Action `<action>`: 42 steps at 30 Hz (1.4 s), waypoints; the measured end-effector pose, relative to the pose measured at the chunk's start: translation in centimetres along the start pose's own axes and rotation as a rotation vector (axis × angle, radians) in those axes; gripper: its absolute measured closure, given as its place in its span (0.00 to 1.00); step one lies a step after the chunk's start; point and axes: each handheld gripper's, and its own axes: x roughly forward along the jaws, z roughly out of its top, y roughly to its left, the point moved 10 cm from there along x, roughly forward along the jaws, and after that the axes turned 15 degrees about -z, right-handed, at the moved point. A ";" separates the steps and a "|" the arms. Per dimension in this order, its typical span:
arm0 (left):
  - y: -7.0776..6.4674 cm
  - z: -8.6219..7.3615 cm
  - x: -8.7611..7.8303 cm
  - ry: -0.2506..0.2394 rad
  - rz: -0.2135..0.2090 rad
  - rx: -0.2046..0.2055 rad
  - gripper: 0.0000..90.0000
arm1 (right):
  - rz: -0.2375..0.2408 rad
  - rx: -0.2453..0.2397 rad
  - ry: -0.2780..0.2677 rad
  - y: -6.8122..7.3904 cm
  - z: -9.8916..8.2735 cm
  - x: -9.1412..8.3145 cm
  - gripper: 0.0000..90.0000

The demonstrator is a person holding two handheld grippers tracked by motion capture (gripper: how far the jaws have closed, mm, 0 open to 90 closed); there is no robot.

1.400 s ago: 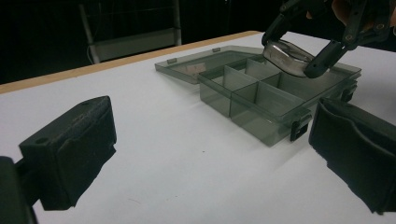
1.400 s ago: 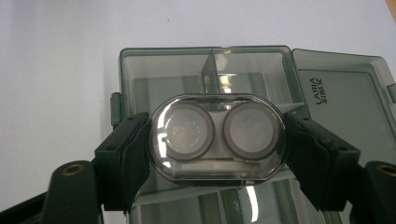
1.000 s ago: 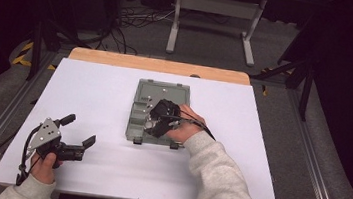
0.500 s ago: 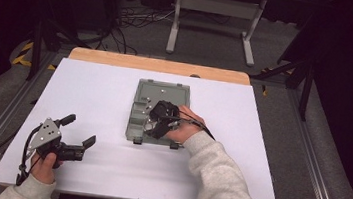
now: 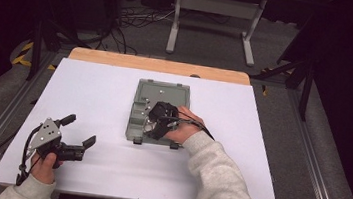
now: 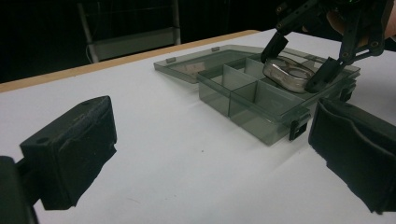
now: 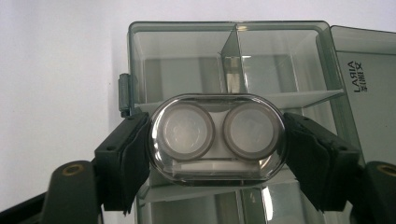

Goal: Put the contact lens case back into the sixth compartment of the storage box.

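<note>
Left gripper (image 5: 80, 134), near the table's (image 5: 268, 155) front left corner, stands with jaws wide and nothing between them. Mid-table we see the grey compartment box (image 5: 138, 120), lid open flat. Over its compartments the right gripper (image 7: 217, 135) clamps a clear oval contact lens case (image 7: 217, 136) by its ends.

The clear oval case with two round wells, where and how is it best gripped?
Grip the oval case across its two rounded ends, from above, as the right gripper does: the compartment box walls block its long sides.
</note>
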 end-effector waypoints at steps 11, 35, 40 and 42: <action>0.0 0.0 0.0 0.000 -0.002 0.001 0.02 | 0.001 -0.006 -0.038 -0.3 0.3 -0.2 0.24; 0.0 0.0 0.0 -0.003 0.004 -0.001 0.02 | -0.062 0.034 -0.179 -0.6 2.8 -3.7 0.00; 0.0 0.1 0.0 -0.005 0.005 -0.003 0.02 | -0.076 0.033 -0.193 -0.5 3.0 -4.5 0.00; 0.0 0.1 0.0 -0.005 0.005 -0.003 0.02 | -0.075 0.031 -0.196 -0.4 3.1 -4.7 0.00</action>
